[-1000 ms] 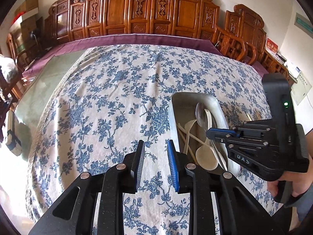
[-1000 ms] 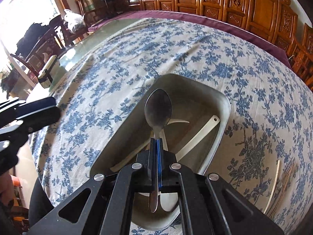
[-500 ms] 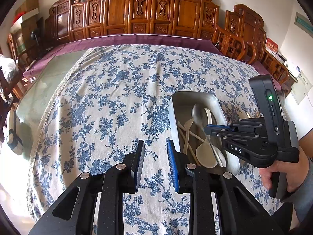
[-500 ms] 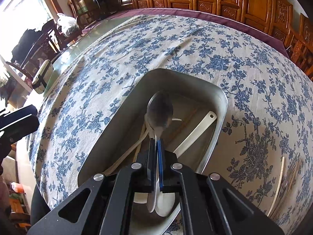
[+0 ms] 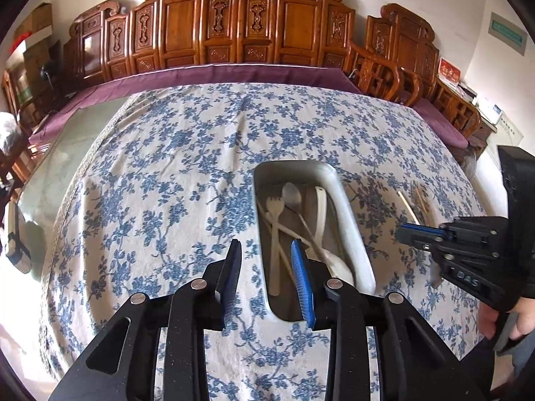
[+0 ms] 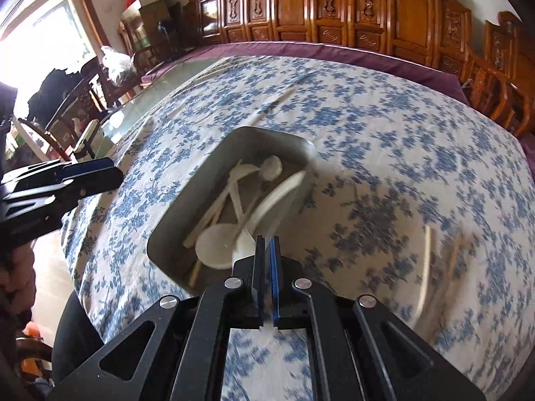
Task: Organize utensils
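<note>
Two grippers hover over the floral tablecloth (image 5: 160,173). Its metal tray (image 6: 187,220) holds spoons (image 5: 294,200); loose chopsticks (image 6: 426,264) lie right. Right gripper (image 6: 266,244), pressed together, should spread before descending; left gripper (image 5: 265,254), just widening, holds nothing.

Motion blur smears the utensils (image 6: 426,260) lying on the tablecloth (image 6: 384,127) right of the tray (image 6: 174,214), so their kinds stay unclear. The left gripper's (image 5: 265,277) finger hides the lower ends of the spoons (image 5: 294,197) in the tray.
</note>
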Action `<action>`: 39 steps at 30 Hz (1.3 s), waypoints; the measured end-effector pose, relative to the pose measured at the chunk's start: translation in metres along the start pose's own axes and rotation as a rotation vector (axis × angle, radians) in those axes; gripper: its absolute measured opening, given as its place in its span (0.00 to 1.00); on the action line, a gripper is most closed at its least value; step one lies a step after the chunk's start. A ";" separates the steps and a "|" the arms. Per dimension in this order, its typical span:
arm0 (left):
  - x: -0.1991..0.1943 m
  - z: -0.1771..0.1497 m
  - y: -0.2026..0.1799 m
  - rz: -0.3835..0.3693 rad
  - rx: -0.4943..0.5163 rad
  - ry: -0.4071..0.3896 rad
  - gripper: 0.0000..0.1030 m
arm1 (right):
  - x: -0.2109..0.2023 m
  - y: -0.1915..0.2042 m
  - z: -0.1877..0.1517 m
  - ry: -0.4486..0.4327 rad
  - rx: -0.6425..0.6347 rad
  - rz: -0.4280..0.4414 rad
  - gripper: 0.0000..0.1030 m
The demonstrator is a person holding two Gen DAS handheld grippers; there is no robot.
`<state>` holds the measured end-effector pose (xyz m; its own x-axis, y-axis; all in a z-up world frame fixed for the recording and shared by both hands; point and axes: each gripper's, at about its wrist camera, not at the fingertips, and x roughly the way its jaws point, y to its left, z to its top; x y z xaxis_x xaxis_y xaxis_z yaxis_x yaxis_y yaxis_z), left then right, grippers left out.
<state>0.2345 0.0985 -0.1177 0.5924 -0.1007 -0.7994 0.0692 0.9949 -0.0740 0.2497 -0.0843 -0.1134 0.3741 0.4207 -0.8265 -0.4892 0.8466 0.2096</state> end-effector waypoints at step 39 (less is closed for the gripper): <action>0.096 -0.029 -0.207 -0.218 0.197 0.166 0.44 | -0.066 -0.154 -0.149 0.041 0.258 -0.118 0.23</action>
<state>0.2541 -0.1166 -0.1964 0.4087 -0.2918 -0.8648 0.3432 0.9271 -0.1507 0.1836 -0.2908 -0.1691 0.3814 0.3054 -0.8725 -0.2260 0.9460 0.2323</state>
